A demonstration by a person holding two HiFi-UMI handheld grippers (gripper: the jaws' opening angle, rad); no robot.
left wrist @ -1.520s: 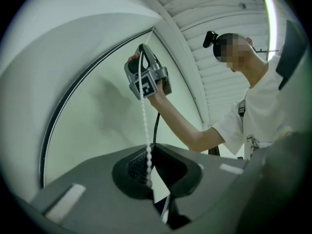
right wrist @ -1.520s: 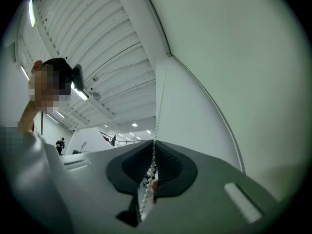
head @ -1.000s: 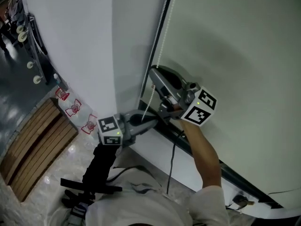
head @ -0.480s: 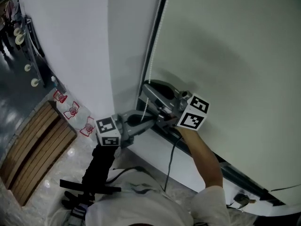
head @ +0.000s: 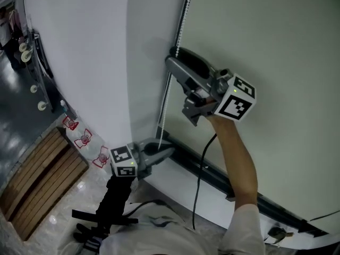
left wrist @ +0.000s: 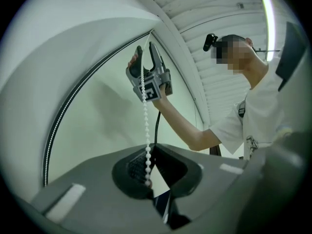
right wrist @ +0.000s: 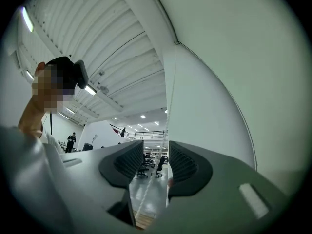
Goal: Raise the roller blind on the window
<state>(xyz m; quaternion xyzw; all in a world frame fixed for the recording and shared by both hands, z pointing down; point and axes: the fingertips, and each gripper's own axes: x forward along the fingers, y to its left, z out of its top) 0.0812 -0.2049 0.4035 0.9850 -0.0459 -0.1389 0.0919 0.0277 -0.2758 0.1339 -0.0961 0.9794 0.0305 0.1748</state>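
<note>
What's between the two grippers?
A white bead chain hangs between them, clearest in the left gripper view: left gripper pinches it low down; right gripper, jaws just opened, has it running loose between them above.

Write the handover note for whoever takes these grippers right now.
Left gripper: shut on the bead chain, low by the dark bottom bar.
Right gripper: open, jaws just opened; chain runs between them ungripped, higher up.
Roller blind: fills the view above that bar; no lift to see.
To do: probably close right on the chain, pull down, repeat hand over hand.
</note>
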